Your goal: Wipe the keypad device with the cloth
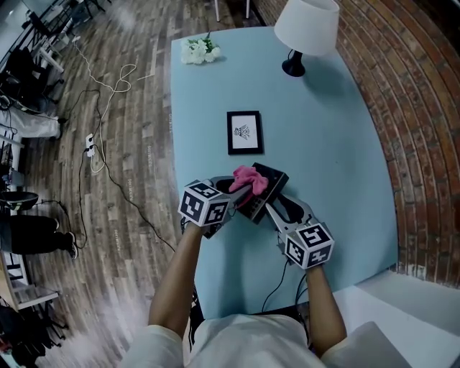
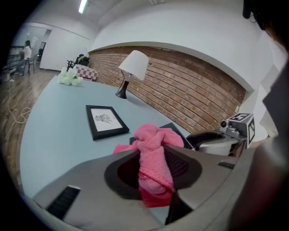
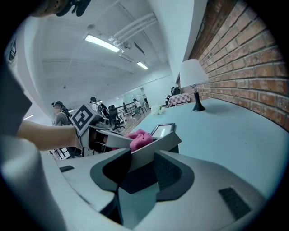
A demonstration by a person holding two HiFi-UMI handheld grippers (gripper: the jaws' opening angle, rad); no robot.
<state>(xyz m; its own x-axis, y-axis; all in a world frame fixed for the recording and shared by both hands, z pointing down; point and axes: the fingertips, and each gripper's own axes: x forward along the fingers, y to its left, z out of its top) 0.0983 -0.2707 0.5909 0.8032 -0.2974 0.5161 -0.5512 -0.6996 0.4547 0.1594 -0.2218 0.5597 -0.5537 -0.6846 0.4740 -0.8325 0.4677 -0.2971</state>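
Keypad device (image 1: 269,188) sits just on the near side of the picture frame (image 1: 244,132), tilted over the bench (image 1: 345,165), its edge pinched in the right tool (image 1: 269,208). Left tool (image 1: 239,190) grips the pink cloth (image 1: 248,179), which is touching the device. Best approach, I judge: hold the device steady and sweep the cloth flat and lightly.

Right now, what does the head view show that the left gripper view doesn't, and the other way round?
Only the head view: the left gripper seen from outside with its marker cube, and the person's forearms. Only the left gripper view: the cloth pinched between the left jaws, seen close up, and a ceiling light. Both: the cloth bunched on the keypad device, the right gripper beside it, the picture frame, the lamp and the white flowers.
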